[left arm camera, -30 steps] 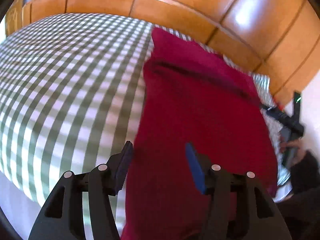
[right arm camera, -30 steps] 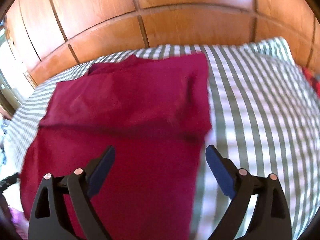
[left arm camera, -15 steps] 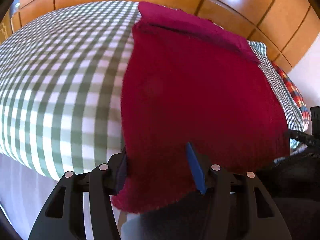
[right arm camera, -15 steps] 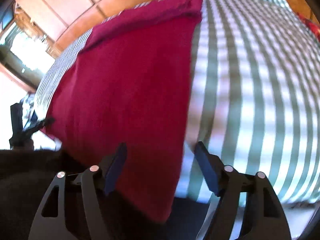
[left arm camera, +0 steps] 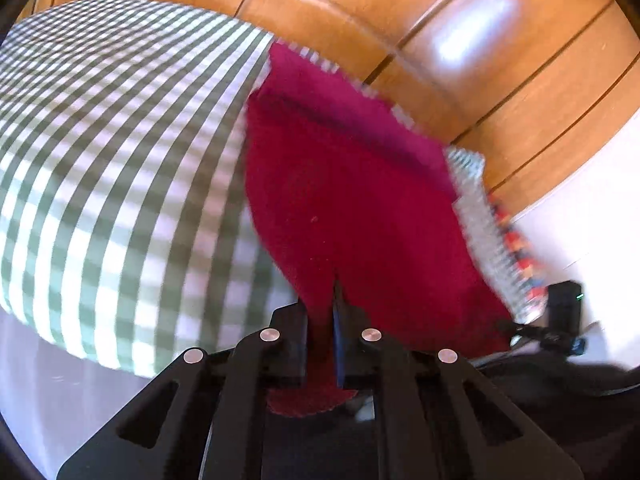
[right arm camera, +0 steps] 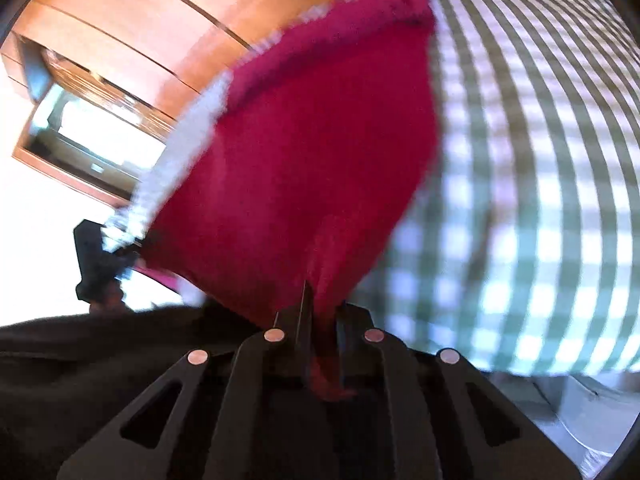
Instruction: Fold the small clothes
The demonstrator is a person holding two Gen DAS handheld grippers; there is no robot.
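left gripper closing, pads nipping red cloth — right gripper clamped likewise, both angled downward.

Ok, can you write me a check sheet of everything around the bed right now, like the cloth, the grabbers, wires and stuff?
Surface: green-and-white checked bedspread, blurred.
Job's things: red cloth spread on the bed, near edge pulled up.
Clutter: multicoloured fabric at the bed's far side; black device with a green light.
Grippers: left gripper closing, cloth pinched between its pads; right gripper pinching the cloth's other near corner.
Cables: nothing seen.
Surroundings: glossy wooden panels; bright window.
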